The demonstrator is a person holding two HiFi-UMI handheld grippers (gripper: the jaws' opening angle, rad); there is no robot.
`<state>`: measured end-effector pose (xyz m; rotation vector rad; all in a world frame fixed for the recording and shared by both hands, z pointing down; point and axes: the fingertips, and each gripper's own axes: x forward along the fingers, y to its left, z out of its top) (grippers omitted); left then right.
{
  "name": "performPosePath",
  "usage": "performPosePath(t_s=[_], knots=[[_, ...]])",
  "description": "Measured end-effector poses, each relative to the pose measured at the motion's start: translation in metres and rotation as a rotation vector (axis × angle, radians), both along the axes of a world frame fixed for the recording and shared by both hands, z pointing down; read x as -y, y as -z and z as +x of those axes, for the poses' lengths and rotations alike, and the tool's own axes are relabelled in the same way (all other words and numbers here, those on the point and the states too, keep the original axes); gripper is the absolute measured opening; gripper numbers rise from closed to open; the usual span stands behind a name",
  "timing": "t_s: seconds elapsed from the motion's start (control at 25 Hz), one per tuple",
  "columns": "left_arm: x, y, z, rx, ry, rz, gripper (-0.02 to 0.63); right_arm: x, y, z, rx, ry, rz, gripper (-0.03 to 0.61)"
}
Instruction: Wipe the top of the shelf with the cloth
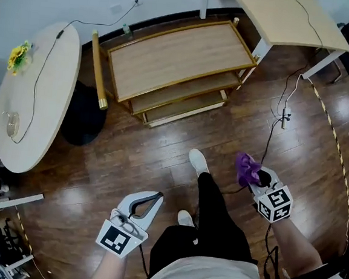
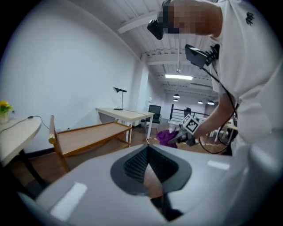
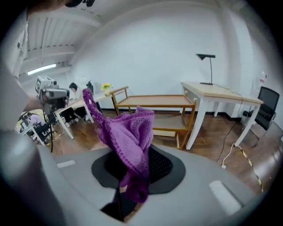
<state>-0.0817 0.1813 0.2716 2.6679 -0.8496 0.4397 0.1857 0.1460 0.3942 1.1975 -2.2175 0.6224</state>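
While the head view looks down on the wooden shelf point(image 1: 181, 57), both grippers are held low and well apart from it, the right gripper point(image 1: 256, 177) carrying the purple cloth point(image 1: 247, 167). Left gripper view: the left gripper point(image 2: 148, 149) has its jaw tips together, holding nothing. Right gripper view: the jaws are clamped on the cloth, which bunches upward.

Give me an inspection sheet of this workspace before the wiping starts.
Surface: shelf top is bare wood, and neither gripper is at it.
Job's things: purple cloth is bunched in the right gripper.
Clutter: nothing seen on the shelf top.
Grippers: the right gripper is shut on the cloth. The left gripper is shut and empty.
Cables: black cable trails over the wood floor.
Surroundings: round table, yellow flowers, desk.
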Motion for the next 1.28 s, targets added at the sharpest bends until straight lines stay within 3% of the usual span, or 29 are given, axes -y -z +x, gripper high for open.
performPosePath(t_s=[0.16,0.36,0.56,0.72,0.84,1.04,1.28], knots=[[-0.069,0.038,-0.035,-0.012,0.044,0.002,0.018,-0.078,0.074,-0.024,0.065,-0.06,0.017,0.098],[-0.141,0.099,-0.029,-0.083,0.064,0.021,0.018,-0.144,0.146,-0.029,0.077,-0.05,0.071,0.098],[-0.195,0.122,-0.016,-0.11,0.116,0.028,0.018,-0.173,0.197,-0.013,0.112,-0.063,0.167,0.098],[-0.253,0.127,0.049,-0.063,0.111,0.092,0.018,-0.23,0.199,0.039,0.227,-0.072,0.187,0.099],[-0.301,0.139,0.115,-0.054,0.109,0.151,0.018,-0.29,0.205,0.076,0.275,-0.005,0.218,0.1],[-0.354,0.159,0.202,-0.111,0.051,0.138,0.018,-0.354,0.218,0.125,0.272,0.038,0.226,0.101],[-0.402,0.167,0.263,-0.085,-0.005,0.127,0.018,-0.405,0.238,0.183,0.273,0.023,0.278,0.101]])
